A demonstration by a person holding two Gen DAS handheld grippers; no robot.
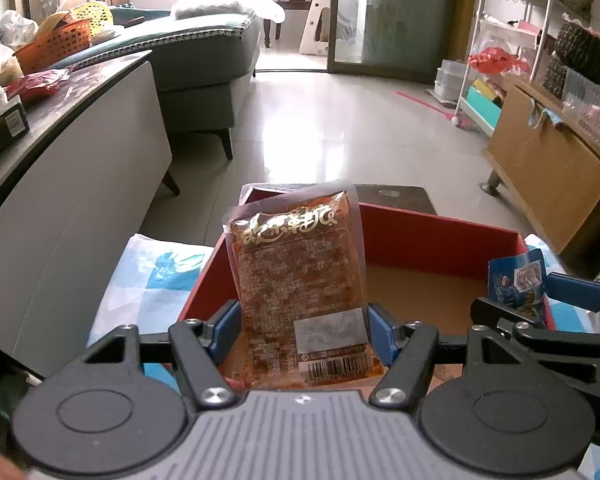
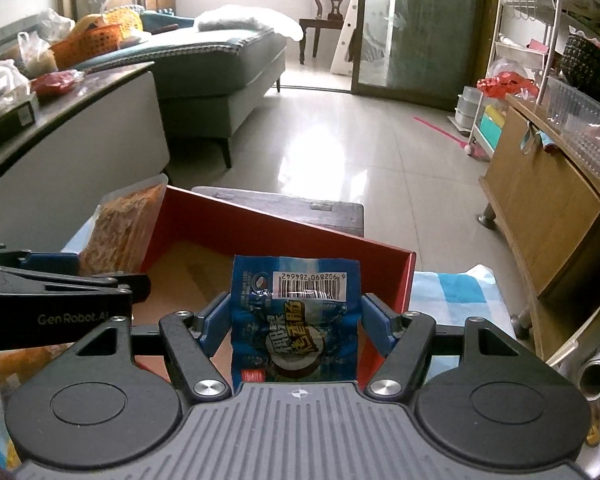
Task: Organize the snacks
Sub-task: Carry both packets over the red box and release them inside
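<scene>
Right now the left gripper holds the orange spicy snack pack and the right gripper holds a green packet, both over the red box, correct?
Not quite: the right gripper holds a blue packet, as the right wrist view shows. The left gripper does hold the orange spicy snack pack, both over the red box.

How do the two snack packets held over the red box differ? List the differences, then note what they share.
The orange packet in the left gripper is clear, showing reddish-brown food; the blue packet in the right gripper is printed and opaque.
The orange packet's barcode sits at its near end; the blue packet's sits at its far end.
Both stand upright, gripped by their sides, above the red box.
</scene>
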